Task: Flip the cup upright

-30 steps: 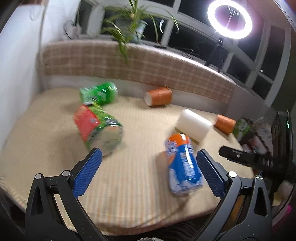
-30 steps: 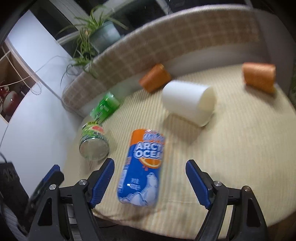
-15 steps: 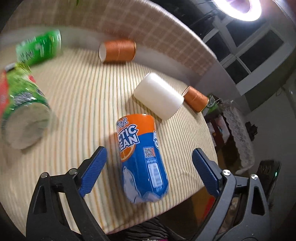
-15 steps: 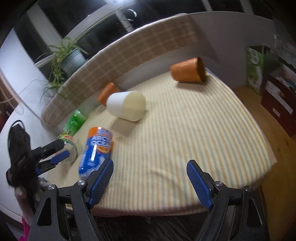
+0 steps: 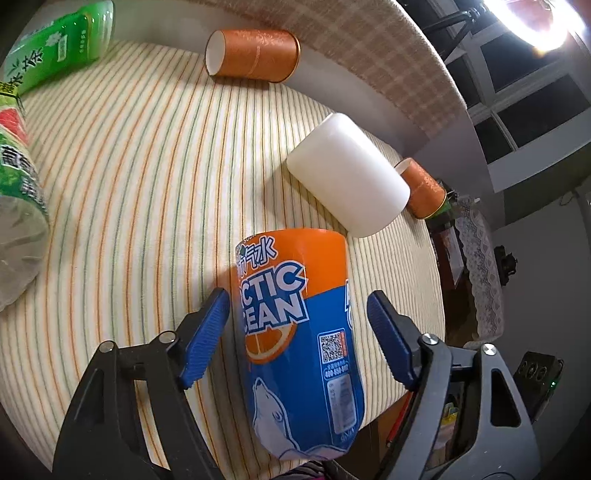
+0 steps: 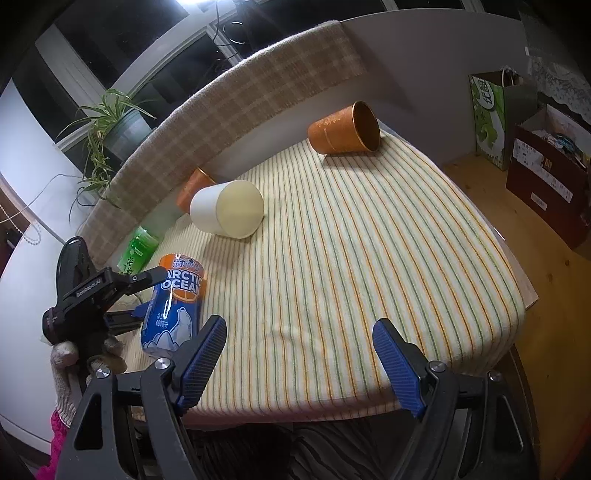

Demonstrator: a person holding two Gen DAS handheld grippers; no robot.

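A: Where does the light come from?
B: A ring light (image 5: 532,22) glares, blown out, top right in the left view; windows (image 6: 122,55) are dark.
A: Sharp?
B: Yes. Fisheye bending, black corners, soft shadows on the striped cloth (image 6: 351,258).

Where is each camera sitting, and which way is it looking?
Left wrist: rides the left tool, looking down along its open blue fingers at the blue and orange cup lying between them.
Right wrist: rides the right tool, facing across the striped cloth; the left tool and a gloved hand show at the left.
Both views show that cup, the white cup and orange cups.
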